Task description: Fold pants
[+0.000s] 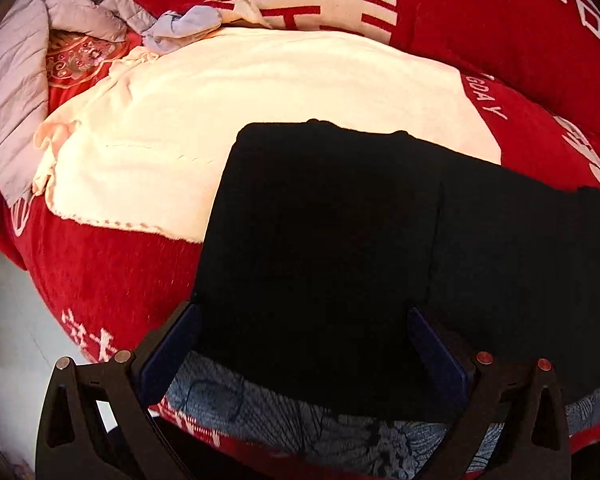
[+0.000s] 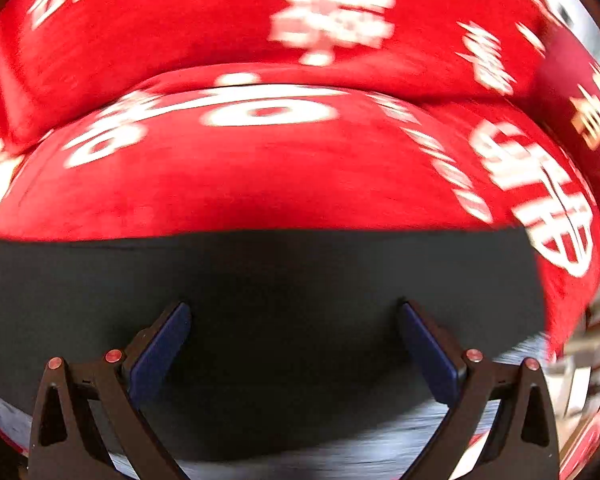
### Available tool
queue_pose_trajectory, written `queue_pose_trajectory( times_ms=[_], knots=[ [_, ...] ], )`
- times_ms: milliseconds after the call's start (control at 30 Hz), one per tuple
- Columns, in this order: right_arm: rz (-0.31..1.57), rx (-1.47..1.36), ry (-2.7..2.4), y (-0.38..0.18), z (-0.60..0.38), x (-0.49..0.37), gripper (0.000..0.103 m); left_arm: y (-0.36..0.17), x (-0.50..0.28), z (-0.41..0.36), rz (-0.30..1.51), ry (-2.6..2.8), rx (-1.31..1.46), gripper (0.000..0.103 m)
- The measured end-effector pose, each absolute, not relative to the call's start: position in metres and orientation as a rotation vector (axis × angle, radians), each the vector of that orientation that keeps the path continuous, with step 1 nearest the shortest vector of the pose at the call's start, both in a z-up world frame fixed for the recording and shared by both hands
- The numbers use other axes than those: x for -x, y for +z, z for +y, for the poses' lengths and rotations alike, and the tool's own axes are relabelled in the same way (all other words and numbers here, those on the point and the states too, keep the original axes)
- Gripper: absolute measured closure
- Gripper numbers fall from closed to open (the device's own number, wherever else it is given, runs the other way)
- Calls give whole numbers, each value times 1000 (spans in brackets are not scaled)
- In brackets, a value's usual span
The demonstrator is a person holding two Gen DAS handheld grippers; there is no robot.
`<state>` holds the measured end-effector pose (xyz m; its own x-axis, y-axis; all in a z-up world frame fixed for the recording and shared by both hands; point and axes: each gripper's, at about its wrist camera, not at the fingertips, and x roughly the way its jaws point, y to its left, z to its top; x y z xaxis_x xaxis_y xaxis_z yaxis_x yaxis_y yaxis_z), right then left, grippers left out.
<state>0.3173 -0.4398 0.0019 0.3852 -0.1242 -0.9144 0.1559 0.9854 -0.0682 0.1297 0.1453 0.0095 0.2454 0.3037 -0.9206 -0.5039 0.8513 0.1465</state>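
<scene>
Black pants on a red, white-lettered blanket, perhaps velvety.

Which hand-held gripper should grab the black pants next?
Probably left: the left hand-held gripper is open over the black fabric pants in a steady view; the right hand-held gripper, also open, looks motion-blurred.

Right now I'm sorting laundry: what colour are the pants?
Black, plain, with no pattern; the pants show best in the left wrist view.
</scene>
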Motion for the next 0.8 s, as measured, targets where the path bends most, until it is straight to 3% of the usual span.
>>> queue_pose_trajectory(
  times_ms=[233,433,567,667,733,800],
  knots=[
    [1127,-104,-438,23,-560,-264,0,38,-151,84,1216,444,131,0],
    [1127,-412,-251,5,-581,-196,0,40,-196,-68,1275,73,12,0],
    [1089,-441,-136,-6,-561,-188,1,27,-219,-170,1347,-115,-21,0],
    [1062,-432,-67,-8,-548,-199,7,20,-232,-225,1344,-138,-97,0],
    [1052,-428,-43,-8,-546,-208,18,14,-241,-249,1359,-140,-121,0],
    [1033,-419,-42,-7,-545,-219,19,5,-251,-259,1380,-116,-124,0]
  ],
)
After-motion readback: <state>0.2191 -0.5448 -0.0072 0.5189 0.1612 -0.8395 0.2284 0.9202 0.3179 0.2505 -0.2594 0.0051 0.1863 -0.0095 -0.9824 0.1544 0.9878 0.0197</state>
